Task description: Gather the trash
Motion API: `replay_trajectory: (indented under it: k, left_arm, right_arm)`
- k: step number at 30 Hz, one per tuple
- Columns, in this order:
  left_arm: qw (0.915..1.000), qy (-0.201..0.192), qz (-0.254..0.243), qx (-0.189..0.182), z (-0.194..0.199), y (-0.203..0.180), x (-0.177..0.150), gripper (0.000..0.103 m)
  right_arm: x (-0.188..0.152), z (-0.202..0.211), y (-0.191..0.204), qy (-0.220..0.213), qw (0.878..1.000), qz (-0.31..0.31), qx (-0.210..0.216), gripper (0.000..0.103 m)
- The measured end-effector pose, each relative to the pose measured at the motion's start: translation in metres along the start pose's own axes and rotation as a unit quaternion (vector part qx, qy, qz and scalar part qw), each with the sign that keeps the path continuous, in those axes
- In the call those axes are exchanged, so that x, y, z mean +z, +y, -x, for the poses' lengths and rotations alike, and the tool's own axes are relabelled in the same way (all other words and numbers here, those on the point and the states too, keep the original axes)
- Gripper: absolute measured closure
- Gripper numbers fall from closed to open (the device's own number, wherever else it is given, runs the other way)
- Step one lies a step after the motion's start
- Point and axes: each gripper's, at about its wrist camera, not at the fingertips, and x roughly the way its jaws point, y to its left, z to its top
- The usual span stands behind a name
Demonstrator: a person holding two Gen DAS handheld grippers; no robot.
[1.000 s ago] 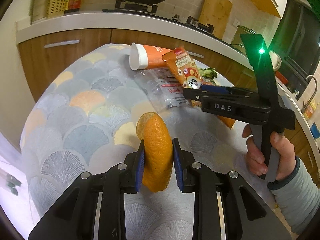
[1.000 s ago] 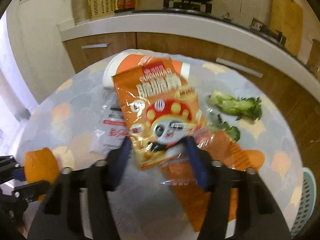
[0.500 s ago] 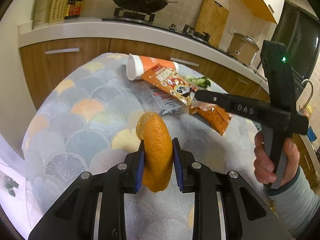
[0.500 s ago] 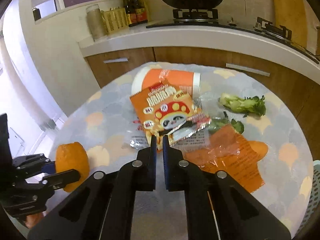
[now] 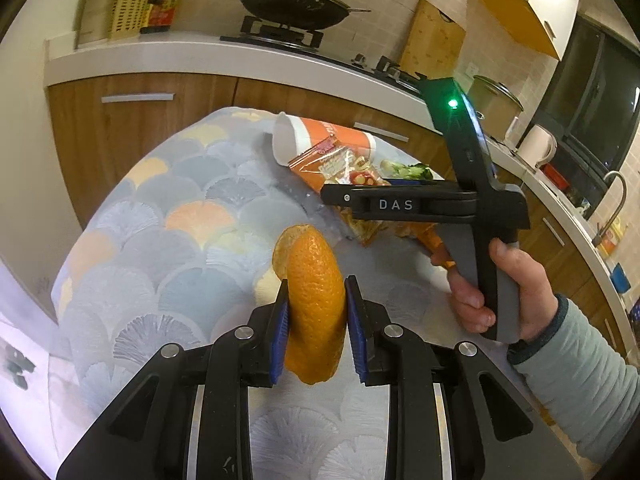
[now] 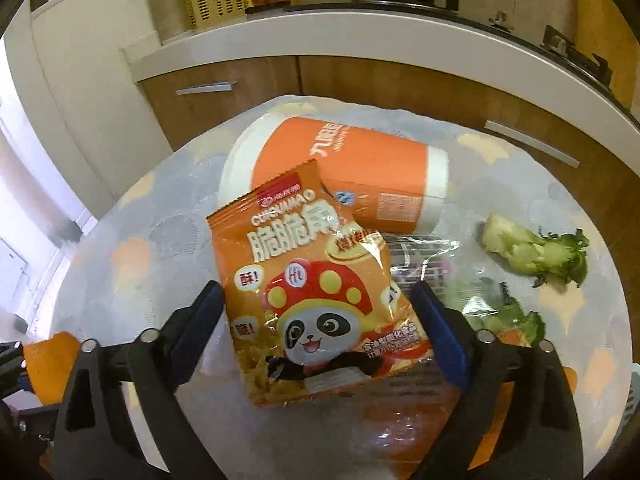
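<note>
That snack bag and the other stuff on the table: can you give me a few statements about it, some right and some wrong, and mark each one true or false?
1. The left gripper is shut on the orange peel. True.
2. The right gripper is clamped shut on the snack bag. False: its fingers stand wide open on either side of the bag.
3. The orange paper cup stands upright. False: it lies on its side.
4. A piece of green vegetable lies on the table to the right of the cup. True.
</note>
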Motion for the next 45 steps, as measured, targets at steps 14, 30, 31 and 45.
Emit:
replay_trajectory:
  k: [14, 30, 31, 45]
  left_arm:
    - [0.9999, -0.01, -0.004, 0.001, 0.008, -0.008, 0.0, 0.078]
    - [0.9985, -0.034, -0.04, -0.013, 0.028, -0.048, 0.005, 0.078]
    - [0.9984, -0.033, -0.042, -0.017, 0.027, -0.051, 0.004, 0.078]
    - [0.9963, -0.015, -0.08, -0.03, 0.019, -0.092, -0.009, 0.078]
  right_arm:
    - [-0.02, 0.025, 0.004, -0.037, 0.999, 0.009, -0.003, 0.097]
    - [-0.107, 0.161, -0.036, -0.09, 0.993, -0.066, -0.027, 0.101]
    - [-0.118, 0.162, -0.04, -0.084, 0.993, -0.074, -0.03, 0.101]
    - [-0.174, 0.148, -0.056, -0.051, 0.99, -0.128, -0.034, 0.035]
